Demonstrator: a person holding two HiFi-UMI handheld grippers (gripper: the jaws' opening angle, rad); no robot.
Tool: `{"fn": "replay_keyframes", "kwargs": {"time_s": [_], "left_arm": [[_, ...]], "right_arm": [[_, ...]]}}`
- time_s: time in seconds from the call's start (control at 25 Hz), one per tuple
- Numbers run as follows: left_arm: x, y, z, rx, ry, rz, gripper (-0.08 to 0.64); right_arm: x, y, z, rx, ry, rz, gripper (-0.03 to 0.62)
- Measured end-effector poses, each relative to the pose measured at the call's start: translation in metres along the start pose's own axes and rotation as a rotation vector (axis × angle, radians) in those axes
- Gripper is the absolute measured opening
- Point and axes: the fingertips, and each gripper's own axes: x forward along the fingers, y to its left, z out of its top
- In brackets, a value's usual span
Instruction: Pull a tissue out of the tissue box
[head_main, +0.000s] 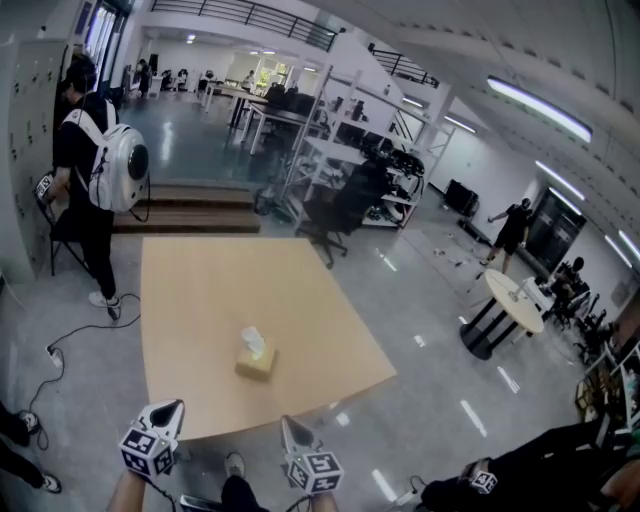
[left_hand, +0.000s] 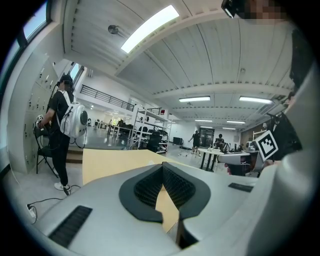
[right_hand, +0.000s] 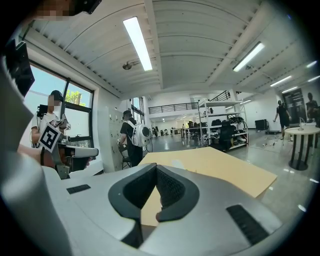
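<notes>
Left tool (head_main: 176, 405): low at the bottom left of the head view, tip pointing forward and tilted only slightly down.
Left tool jaws: in the left gripper view (left_hand: 162, 168) the ribbed pads meet at their tips, with nothing between them.
Right tool (head_main: 287, 423): beside the left one and apart from it, roughly parallel.
Right tool jaws: in the right gripper view (right_hand: 155, 168) pressed together and empty.
Left forearm (head_main: 122, 493): enters from the bottom edge behind its tool.
Right forearm (head_main: 322, 502): likewise.

No text, brand or number is showing legibly anywhere; coded square markers (head_main: 148, 452) alone are appearing, on the left gripper (head_main: 176, 406) and the right gripper (head_main: 287, 423).
</notes>
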Motion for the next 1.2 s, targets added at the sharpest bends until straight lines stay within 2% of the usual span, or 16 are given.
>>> {"fn": "replay_keyframes", "kwargs": {"time_s": [0.76,1.2], "left_arm": [[0.112,0.043,0.003,-0.029,0.029,0.014,0.008],[0.144,0.066,0.0,-0.042,0.06,0.039,0.008]], "right_arm": [[0.115,-0.065,0.012,-0.006,0.038,0.054,0.011],[0.155,-0.083,0.015,-0.029,0.066,0.066,0.011]]}}
